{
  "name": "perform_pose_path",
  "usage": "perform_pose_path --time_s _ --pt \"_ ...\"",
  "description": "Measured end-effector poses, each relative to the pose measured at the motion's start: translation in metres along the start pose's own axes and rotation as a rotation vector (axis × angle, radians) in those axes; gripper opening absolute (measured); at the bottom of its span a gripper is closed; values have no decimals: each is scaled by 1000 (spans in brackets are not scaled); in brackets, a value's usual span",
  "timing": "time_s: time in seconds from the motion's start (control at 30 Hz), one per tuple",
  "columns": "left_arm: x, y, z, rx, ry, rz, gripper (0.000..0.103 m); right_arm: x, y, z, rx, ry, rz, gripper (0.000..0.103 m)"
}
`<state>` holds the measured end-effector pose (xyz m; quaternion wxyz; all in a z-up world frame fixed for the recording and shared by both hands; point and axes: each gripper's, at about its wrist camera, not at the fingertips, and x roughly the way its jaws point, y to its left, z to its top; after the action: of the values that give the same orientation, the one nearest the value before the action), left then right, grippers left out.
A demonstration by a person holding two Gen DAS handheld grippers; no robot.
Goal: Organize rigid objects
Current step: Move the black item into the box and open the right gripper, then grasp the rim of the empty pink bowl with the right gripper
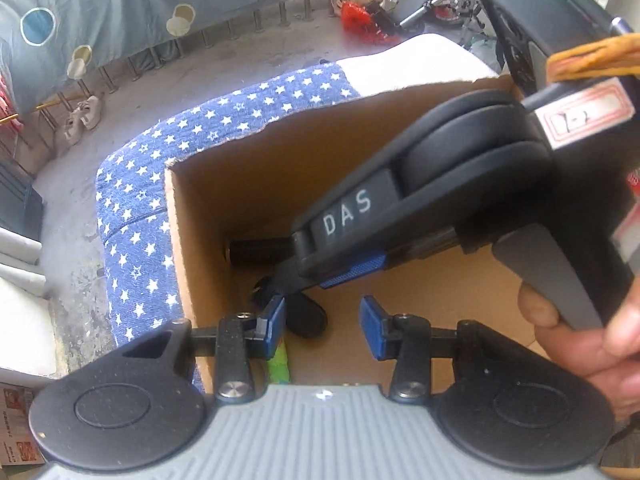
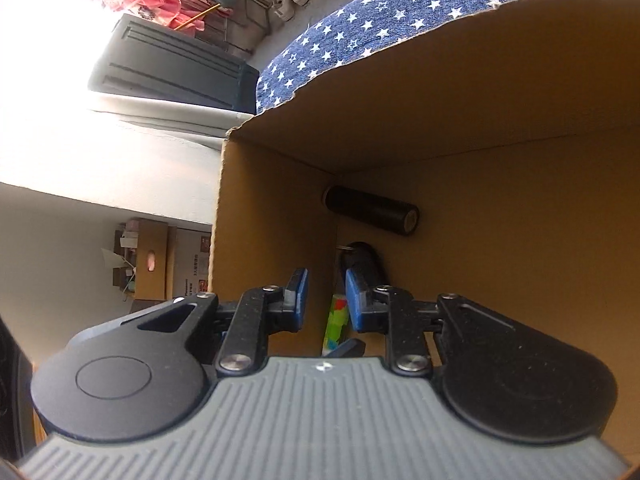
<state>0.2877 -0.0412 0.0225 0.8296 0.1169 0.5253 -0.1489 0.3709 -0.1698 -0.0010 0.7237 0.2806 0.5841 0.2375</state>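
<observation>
Your left gripper [image 1: 323, 326] points steeply down over the open box [image 1: 240, 184], its blue pads [image 1: 372, 326] set moderately apart with nothing between them. Through the gap you see the box floor, where a dark oval object [image 1: 308, 318] lies just beyond the left pad and a green packet [image 1: 278, 364] shows beside it near the box wall. Your right gripper [image 2: 326, 300] reaches into the same box at a shallower slant, crossing the left wrist view from the upper right; your right hand [image 1: 572, 344] wraps its grey trigger at that view's right edge. Its pads [image 2: 354, 300] stand a narrow gap apart and grip nothing. Ahead of them, in the right wrist view, a black cylinder [image 2: 372, 210] lies on its side against the far wall near the corner, with the oval object closer in, by the right pad, and the packet directly below the gap. The box sits on a star-patterned cloth [image 1: 136, 208].
</observation>
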Motion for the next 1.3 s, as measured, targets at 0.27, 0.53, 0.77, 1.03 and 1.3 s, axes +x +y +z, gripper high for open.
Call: perform_pose_path --time_s 0.27,0.53,0.77,1.03,1.3 --pt "-58 -12 -20 -8 -141 -10 43 -58 6 -29 -50 -95 57 31" --pt "-134 -40 -82 29 -304 -43 54 -181 -8 -123 -129 -298 136 34" --pt "-132 -74 -161 1 -317 -126 69 -221 -48 -226 -126 -400 106 41" --pt "-64 -130 -214 52 -222 -96 79 -153 -74 -291 -123 -413 -71 41" --pt "-26 -152 -220 70 -195 -28 70 -98 -79 -295 -165 -428 -181 40"
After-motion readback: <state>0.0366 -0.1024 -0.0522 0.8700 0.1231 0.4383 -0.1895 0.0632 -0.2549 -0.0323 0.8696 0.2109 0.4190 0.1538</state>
